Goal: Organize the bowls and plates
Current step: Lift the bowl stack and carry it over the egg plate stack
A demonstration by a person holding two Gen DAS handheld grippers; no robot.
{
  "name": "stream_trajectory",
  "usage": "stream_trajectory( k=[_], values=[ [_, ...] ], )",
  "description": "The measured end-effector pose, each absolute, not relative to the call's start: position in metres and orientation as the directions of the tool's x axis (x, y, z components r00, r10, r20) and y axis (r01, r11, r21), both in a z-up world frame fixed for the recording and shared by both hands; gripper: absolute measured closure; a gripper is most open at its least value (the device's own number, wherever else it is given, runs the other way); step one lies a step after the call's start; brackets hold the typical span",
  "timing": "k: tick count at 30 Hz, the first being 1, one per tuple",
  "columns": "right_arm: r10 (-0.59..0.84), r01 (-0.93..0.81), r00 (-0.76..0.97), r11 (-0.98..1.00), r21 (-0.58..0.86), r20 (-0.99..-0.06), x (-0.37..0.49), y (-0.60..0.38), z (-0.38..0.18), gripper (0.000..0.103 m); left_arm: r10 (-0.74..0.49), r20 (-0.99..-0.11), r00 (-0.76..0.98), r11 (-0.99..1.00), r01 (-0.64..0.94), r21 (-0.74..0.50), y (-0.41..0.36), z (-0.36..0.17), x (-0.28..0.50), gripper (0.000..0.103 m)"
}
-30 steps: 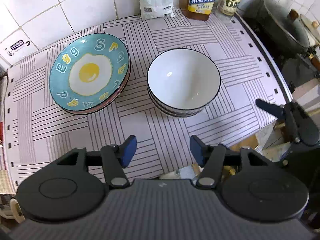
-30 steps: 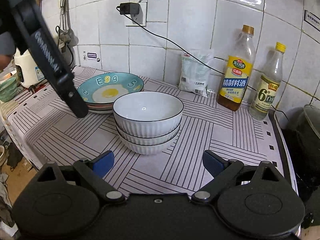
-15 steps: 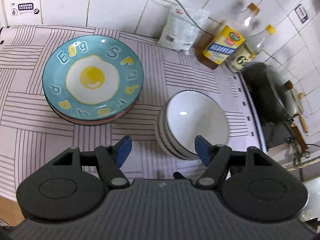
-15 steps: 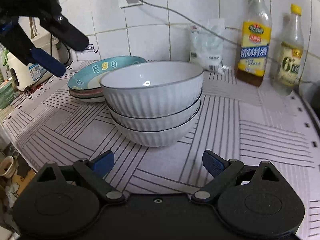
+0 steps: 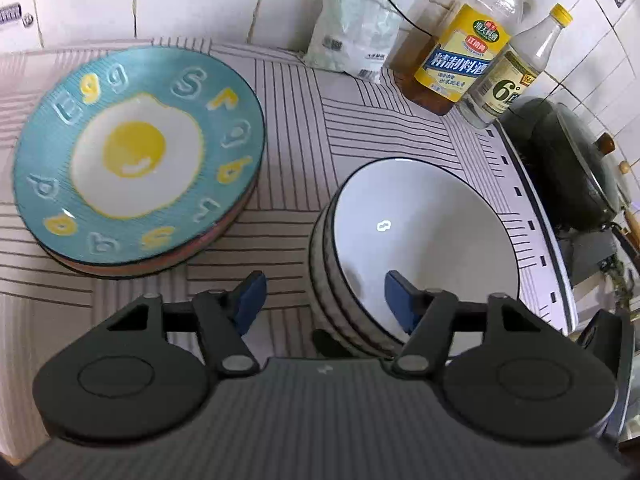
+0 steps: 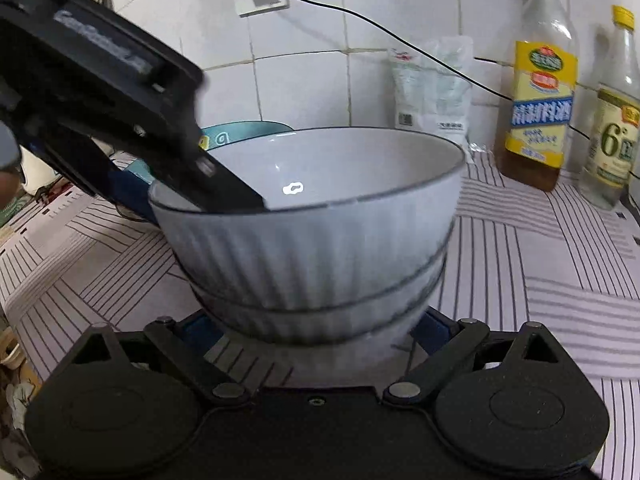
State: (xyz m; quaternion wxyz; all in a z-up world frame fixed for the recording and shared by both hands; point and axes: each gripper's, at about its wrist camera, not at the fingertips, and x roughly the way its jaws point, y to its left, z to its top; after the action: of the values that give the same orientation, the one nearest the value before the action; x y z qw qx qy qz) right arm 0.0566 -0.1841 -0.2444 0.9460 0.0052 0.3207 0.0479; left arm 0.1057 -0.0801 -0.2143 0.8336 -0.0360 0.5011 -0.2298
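Note:
A stack of white ribbed bowls (image 5: 424,232) stands on the striped counter cloth (image 5: 340,120). To its left lies a stack of plates (image 5: 136,160) with a teal fried-egg plate on top. My left gripper (image 5: 325,298) straddles the top bowl's near-left rim, one finger inside and one outside. Its jaws are closing, and the pads are still clear of the wall. In the right wrist view the bowls (image 6: 308,248) fill the middle. My right gripper (image 6: 316,332) is open, its fingers flanking the base of the stack. The left gripper (image 6: 188,200) reaches in from the upper left.
Against the tiled wall stand a cooking wine bottle (image 5: 460,56), a clear bottle (image 5: 508,84) and a white bag (image 5: 356,28). A dark wok (image 5: 568,164) sits beyond the counter's right edge. A black cable (image 6: 400,40) runs from a wall socket.
Both grippers have come down and closer to the bowl stack. The left one now has a finger inside the top bowl. The right one's fingers now flank the stack's base.

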Motion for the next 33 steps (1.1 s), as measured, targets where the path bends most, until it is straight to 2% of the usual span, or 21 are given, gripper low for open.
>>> stream_trajectory(
  k=[2,3,13,17,23,33],
  values=[
    [0.094,-0.088,0.787,0.995,0.041,-0.609,0.06,-0.183,-0.244,0.002,-0.399,-0.822,0.406,0.908,0.299,-0.293,-0.079,-0.22,0.109,0.047],
    [0.097,-0.089,0.787,0.995,0.043,-0.61,0.062,-0.184,-0.245,0.002,-0.387,-0.823,0.416,0.917,0.273,-0.293,-0.077,-0.223,0.111,0.044],
    [0.12,-0.097,0.772,0.993,0.071,-0.624,0.074,-0.186,-0.247,0.0,-0.453,-0.795,0.403,0.891,0.237,-0.387,-0.075,-0.234,0.123,0.047],
    [0.125,-0.103,0.78,0.992,0.071,-0.613,0.073,-0.187,-0.248,0.0,-0.504,-0.774,0.383,0.863,0.255,-0.436,-0.079,-0.236,0.123,0.06],
    [0.129,-0.119,0.773,0.991,0.059,-0.621,0.072,-0.186,-0.247,0.0,-0.481,-0.773,0.414,0.871,0.326,-0.367,-0.084,-0.231,0.112,0.059],
    [0.138,-0.143,0.784,0.989,0.041,-0.605,0.064,-0.177,-0.247,0.0,-0.492,-0.768,0.411,0.862,0.356,-0.361,-0.068,-0.224,0.1,0.059]
  ],
)
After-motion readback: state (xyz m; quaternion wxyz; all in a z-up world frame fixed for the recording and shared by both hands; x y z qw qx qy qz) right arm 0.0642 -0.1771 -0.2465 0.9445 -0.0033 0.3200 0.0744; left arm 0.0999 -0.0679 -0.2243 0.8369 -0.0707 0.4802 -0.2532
